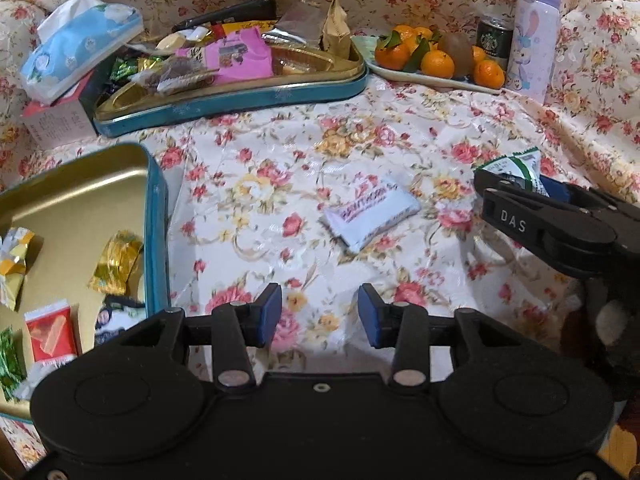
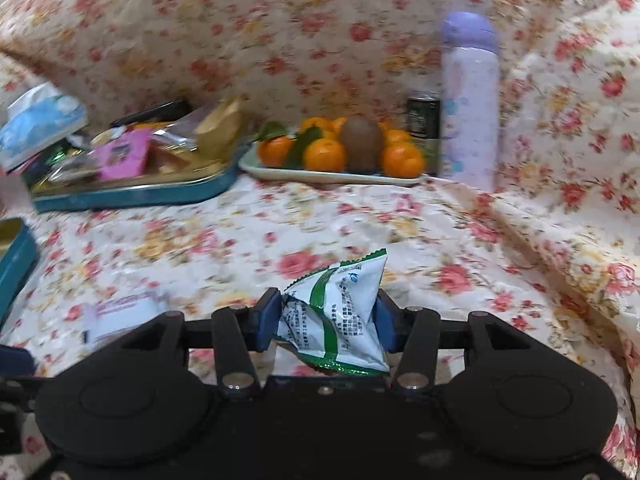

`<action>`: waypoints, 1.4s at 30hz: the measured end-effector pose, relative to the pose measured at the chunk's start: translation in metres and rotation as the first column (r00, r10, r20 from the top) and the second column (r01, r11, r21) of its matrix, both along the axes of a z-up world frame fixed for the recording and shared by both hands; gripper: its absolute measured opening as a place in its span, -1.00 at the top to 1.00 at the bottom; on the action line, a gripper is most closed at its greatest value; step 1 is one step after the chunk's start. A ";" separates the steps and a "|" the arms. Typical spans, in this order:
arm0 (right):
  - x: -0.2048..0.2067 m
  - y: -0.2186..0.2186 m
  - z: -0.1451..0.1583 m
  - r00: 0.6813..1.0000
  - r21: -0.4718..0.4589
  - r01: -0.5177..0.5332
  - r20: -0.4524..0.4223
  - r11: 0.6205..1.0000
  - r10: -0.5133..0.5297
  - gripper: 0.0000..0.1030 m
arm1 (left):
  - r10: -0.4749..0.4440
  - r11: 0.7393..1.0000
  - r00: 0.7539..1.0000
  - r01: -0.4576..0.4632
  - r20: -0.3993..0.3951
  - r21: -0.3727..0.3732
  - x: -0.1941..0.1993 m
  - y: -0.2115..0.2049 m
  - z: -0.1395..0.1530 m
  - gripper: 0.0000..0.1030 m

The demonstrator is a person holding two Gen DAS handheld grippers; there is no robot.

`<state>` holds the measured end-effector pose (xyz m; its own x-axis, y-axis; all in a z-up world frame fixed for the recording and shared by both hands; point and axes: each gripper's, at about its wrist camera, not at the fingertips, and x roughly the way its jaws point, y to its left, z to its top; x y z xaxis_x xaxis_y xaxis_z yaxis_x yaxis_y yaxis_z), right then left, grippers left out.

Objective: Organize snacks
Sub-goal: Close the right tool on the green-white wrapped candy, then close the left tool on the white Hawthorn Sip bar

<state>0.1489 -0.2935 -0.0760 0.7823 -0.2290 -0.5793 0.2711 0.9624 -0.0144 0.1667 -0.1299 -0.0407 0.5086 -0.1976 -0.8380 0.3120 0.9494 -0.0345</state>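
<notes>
My right gripper (image 2: 326, 320) is shut on a white and green snack packet (image 2: 340, 316), held above the floral cloth; the packet also shows in the left wrist view (image 1: 516, 168), with the right gripper (image 1: 496, 188) at the right. My left gripper (image 1: 319, 312) is open and empty, low over the cloth. A white wrapped snack (image 1: 370, 212) lies on the cloth ahead of it, also blurred in the right wrist view (image 2: 120, 316). A teal tin with gold inside (image 1: 158, 216) at the left holds several wrapped snacks. A second teal tin (image 1: 240, 98) at the back is piled with snacks.
A blue tissue pack (image 1: 76, 44) sits on a box at the back left. A plate of oranges (image 1: 436, 60) with a kiwi, a dark can (image 1: 494, 42) and a lilac bottle (image 1: 534, 32) stand at the back right. Floral cloth rises behind and to the right.
</notes>
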 end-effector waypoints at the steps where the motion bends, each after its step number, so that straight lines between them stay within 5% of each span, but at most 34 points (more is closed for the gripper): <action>1: 0.001 -0.004 0.000 1.000 0.009 0.009 0.002 1.000 -0.009 0.00 | -0.006 1.000 1.000 0.006 0.013 0.010 0.001 -0.003 0.003 0.04; 10: 0.003 -0.021 -0.005 0.999 0.081 0.018 0.039 0.997 -0.021 -0.02 | -0.116 0.989 0.991 0.110 0.062 0.100 0.021 -0.024 0.019 0.04; 20: 0.002 -0.022 -0.007 0.998 0.102 0.028 0.047 0.994 -0.033 -0.02 | -0.334 0.938 0.942 0.327 0.042 0.118 0.030 -0.039 0.017 0.03; 32: 0.001 -0.022 -0.008 0.998 0.111 0.032 0.049 0.993 -0.038 -0.02 | -0.297 0.945 0.955 0.296 -0.014 0.141 0.044 -0.051 -0.003 0.03; 42: 0.002 -0.022 -0.007 0.998 0.112 0.029 0.048 0.993 -0.035 -0.02 | -0.150 0.986 0.988 0.153 -0.043 0.073 0.062 -0.048 -0.006 -0.06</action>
